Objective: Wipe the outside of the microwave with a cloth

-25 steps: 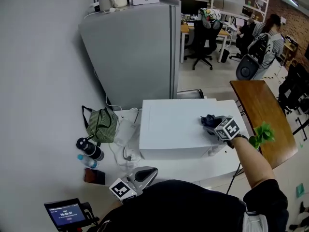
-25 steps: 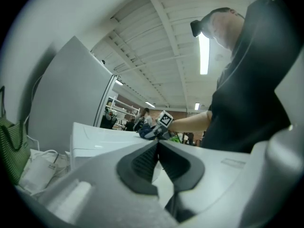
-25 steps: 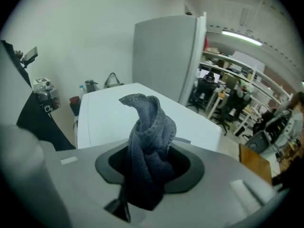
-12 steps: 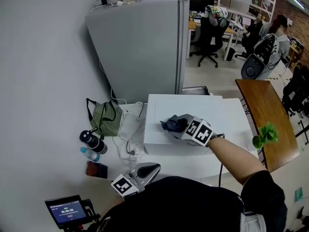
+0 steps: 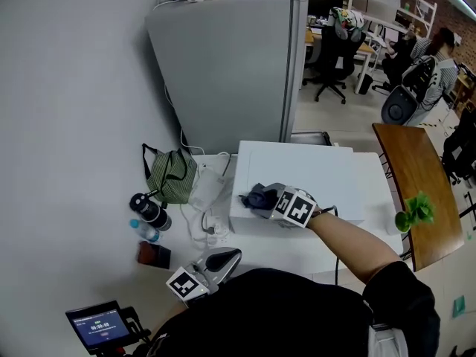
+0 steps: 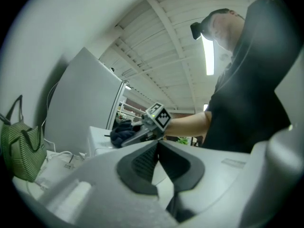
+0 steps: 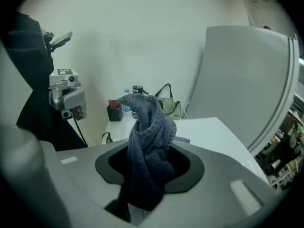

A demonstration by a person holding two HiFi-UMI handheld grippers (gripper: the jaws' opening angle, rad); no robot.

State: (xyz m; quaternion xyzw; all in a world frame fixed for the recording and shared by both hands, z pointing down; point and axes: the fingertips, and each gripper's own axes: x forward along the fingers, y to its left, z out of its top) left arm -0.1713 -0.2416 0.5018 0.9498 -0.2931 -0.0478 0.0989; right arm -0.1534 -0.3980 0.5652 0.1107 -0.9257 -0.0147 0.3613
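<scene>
The white microwave (image 5: 320,171) stands on a white table, its top facing the head camera. My right gripper (image 5: 262,198) is shut on a dark blue cloth (image 5: 257,195) and holds it against the near left corner of the microwave's top. In the right gripper view the bunched cloth (image 7: 148,146) fills the gap between the jaws, with the microwave's top (image 7: 209,137) beyond. My left gripper (image 5: 223,259) is shut and empty, held low near my body at the table's front; in its own view the pads (image 6: 142,161) meet, and the cloth (image 6: 123,132) and right gripper (image 6: 149,127) show ahead.
A grey fridge (image 5: 230,65) stands behind the microwave. Left of the microwave lie a green striped bag (image 5: 169,177), a clear bag with cables (image 5: 204,199), a dark bottle (image 5: 149,210) and a water bottle (image 5: 141,229). A brown table (image 5: 416,192) with a green plant (image 5: 415,210) stands to the right.
My right gripper has swept the cloth across the microwave's top from its right side to the near left corner. The left gripper has barely shifted.
</scene>
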